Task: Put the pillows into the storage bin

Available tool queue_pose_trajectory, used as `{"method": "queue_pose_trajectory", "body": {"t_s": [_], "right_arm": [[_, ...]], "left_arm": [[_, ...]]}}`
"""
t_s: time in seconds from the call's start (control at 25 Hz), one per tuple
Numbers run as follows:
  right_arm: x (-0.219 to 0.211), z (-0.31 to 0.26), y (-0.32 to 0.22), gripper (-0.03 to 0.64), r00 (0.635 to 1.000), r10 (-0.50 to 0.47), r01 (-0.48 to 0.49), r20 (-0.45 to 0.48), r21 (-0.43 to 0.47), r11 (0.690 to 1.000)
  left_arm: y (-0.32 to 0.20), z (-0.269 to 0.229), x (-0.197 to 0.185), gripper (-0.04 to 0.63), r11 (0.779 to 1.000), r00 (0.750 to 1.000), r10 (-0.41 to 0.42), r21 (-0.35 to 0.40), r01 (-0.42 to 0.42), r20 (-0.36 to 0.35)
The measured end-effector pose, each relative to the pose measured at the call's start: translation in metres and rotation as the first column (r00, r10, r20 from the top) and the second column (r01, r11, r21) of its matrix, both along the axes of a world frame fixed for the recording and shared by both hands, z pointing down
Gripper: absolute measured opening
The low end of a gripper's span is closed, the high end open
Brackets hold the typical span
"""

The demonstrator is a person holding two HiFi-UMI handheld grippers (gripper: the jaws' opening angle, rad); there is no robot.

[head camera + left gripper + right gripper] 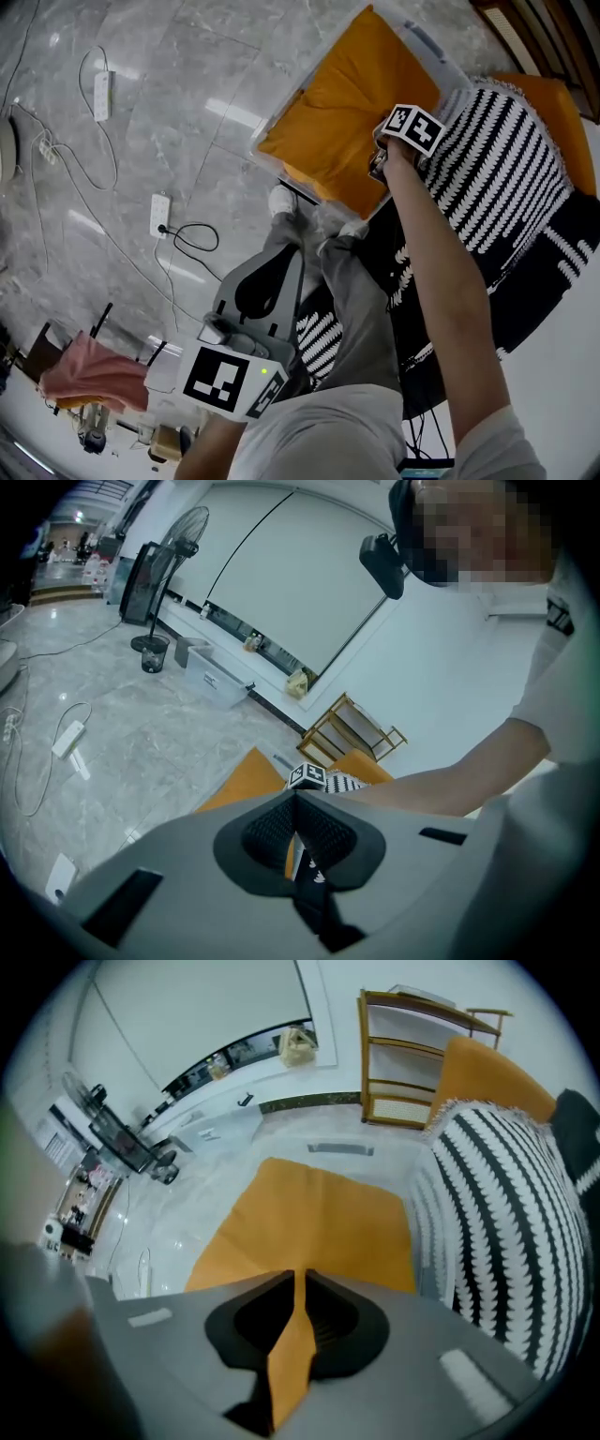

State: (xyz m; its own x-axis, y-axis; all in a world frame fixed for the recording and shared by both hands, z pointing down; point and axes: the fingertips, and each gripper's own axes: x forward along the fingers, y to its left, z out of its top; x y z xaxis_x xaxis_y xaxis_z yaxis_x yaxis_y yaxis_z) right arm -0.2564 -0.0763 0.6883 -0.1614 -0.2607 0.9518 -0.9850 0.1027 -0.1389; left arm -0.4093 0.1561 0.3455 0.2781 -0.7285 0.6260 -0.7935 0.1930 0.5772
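An orange pillow (342,103) lies in the clear storage bin (419,36) on the floor at the top of the head view. My right gripper (380,167) points steeply down at the pillow's near edge. In the right gripper view it (298,1279) is shut on a fold of the orange pillow (309,1222). A black-and-white striped pillow (506,169) (506,1232) rests just right of the bin, with a second orange pillow (562,112) behind it. My left gripper (292,251) (295,803) hangs low over the person's legs, shut and holding nothing.
Power strips (159,216) and cables trail over the marble floor to the left. A dark patterned cloth (562,272) spreads under the striped pillow. A wooden shelf (412,1054) stands behind the bin. A pink cloth (89,375) drapes a chair at the lower left.
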Motion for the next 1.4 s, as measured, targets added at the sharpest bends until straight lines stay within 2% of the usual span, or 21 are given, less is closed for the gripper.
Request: {"method": "queue_pose_trajectory", "body": {"t_s": [0.08, 0.16, 0.28, 0.44, 0.64, 0.8, 0.96, 1.04, 1.4], "right_arm": [[-0.008, -0.006, -0.003, 0.048, 0.996, -0.085, 0.085, -0.004, 0.023, 0.996], [-0.016, -0.014, 0.001, 0.051, 0.992, -0.129, 0.129, 0.006, 0.029, 0.991], [-0.02, -0.029, 0.012, 0.051, 0.989, -0.134, 0.134, 0.054, 0.016, 0.991], [-0.025, -0.066, 0.018, 0.094, 0.973, -0.193, 0.19, 0.128, 0.039, 0.981], [-0.017, -0.12, 0.015, 0.065, 0.962, -0.219, 0.204, 0.163, 0.104, 0.974], [-0.01, -0.171, 0.016, 0.039, 0.931, -0.304, 0.269, 0.204, 0.182, 0.946], [-0.009, -0.231, 0.031, 0.012, 0.87, -0.433, 0.365, 0.234, 0.283, 0.887], [-0.007, -0.26, 0.042, 0.012, 0.852, -0.456, 0.373, 0.257, 0.312, 0.874], [0.005, -0.385, 0.082, 0.012, 0.82, -0.447, 0.308, 0.357, 0.382, 0.871]], "left_arm": [[0.001, 0.0, 0.002, 0.009, 1.0, 1.0, 0.002, 0.006, -0.002, 0.001], [0.002, -0.002, 0.005, 0.009, 1.0, 1.0, 0.012, 0.009, -0.012, 0.002], [0.001, -0.01, 0.014, 0.009, 1.0, 1.0, 0.023, 0.018, -0.023, 0.001], [-0.003, -0.029, 0.031, 0.009, 0.998, 0.999, 0.044, 0.035, -0.044, 0.005], [-0.009, -0.055, 0.044, 0.009, 0.995, 0.997, 0.079, 0.066, -0.081, 0.021], [-0.011, -0.081, 0.049, 0.009, 0.991, 0.995, 0.09, 0.091, -0.094, 0.047], [-0.009, -0.11, 0.054, 0.009, 0.99, 0.994, 0.089, 0.108, -0.096, 0.064], [-0.009, -0.124, 0.056, 0.009, 0.988, 0.994, 0.087, 0.119, -0.095, 0.07], [-0.005, -0.18, 0.05, 0.009, 0.979, 0.992, 0.089, 0.175, -0.104, 0.089]]}}
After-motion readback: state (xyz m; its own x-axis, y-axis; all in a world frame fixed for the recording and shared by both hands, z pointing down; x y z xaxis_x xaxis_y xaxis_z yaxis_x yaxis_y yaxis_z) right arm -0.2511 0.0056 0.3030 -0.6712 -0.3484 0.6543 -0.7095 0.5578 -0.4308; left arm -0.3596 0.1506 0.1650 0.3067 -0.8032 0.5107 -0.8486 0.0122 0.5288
